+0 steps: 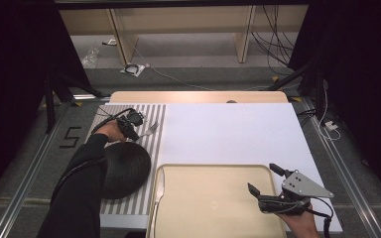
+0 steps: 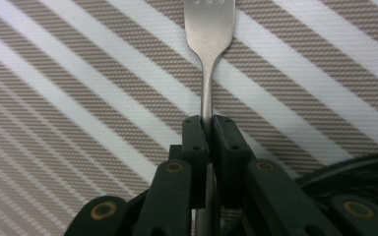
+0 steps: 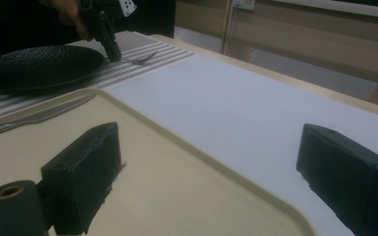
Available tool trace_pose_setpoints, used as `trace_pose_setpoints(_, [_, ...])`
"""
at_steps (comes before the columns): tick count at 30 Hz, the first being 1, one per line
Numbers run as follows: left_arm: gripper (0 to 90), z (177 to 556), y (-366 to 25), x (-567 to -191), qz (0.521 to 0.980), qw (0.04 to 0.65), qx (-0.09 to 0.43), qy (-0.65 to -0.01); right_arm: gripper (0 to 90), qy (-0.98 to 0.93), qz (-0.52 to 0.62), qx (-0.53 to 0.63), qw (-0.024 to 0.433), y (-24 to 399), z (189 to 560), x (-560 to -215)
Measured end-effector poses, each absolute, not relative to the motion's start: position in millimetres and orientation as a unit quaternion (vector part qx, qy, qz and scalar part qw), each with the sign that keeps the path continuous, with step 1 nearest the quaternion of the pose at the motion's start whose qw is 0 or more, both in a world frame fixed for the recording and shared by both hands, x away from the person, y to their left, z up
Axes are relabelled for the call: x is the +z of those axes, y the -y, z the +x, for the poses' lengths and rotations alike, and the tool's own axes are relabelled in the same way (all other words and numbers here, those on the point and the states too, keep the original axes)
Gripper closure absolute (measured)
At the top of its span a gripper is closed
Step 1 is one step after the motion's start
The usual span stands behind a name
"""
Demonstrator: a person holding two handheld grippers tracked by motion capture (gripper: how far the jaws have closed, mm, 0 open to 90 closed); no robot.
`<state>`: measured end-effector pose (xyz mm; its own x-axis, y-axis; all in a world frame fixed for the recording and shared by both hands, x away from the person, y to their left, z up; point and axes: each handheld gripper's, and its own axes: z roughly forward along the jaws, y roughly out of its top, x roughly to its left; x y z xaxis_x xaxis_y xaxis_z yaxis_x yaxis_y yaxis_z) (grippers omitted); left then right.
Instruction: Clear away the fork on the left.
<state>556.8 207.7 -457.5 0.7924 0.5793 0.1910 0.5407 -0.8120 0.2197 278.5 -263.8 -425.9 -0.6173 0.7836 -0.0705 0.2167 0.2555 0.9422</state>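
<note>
1. The left gripper (image 1: 138, 130) is clenched on the handle of a shiny metal fork (image 2: 208, 54), above the striped beige and white placemat (image 1: 149, 113) near the table's far left corner.
2. A round black plate (image 1: 126, 168) lies on the same placemat, just beside the fork.
3. The right gripper (image 1: 262, 178) is released, its jaws wide apart over the right edge of the beige plastic tray (image 1: 213, 208).
4. A silver knife (image 1: 158, 188) lies along the tray's left edge.
</note>
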Motion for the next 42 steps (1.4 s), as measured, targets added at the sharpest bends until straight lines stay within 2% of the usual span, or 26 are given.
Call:
trace_pose_setpoints(7, [84.1,556,-214,-445,0.935,0.076,0.189,-0.290,10.6,-0.741,0.338,0.508,0.279,264,278,-426])
trace_pose_setpoints(14, [84.1,551,-220,-432,0.935,0.064,0.215,-0.274,10.6,-0.742,0.337,0.508,0.279,263,279,-426])
trace_pose_setpoints(27, [84.1,521,-202,-405,0.928,0.093,0.180,-0.312,10.7,-0.746,0.336,0.502,0.279,262,278,-426])
trace_pose_setpoints(42, [84.1,481,-156,-395,0.940,0.116,0.149,-0.283,10.7,-0.742,0.337,0.507,0.280,263,278,-426])
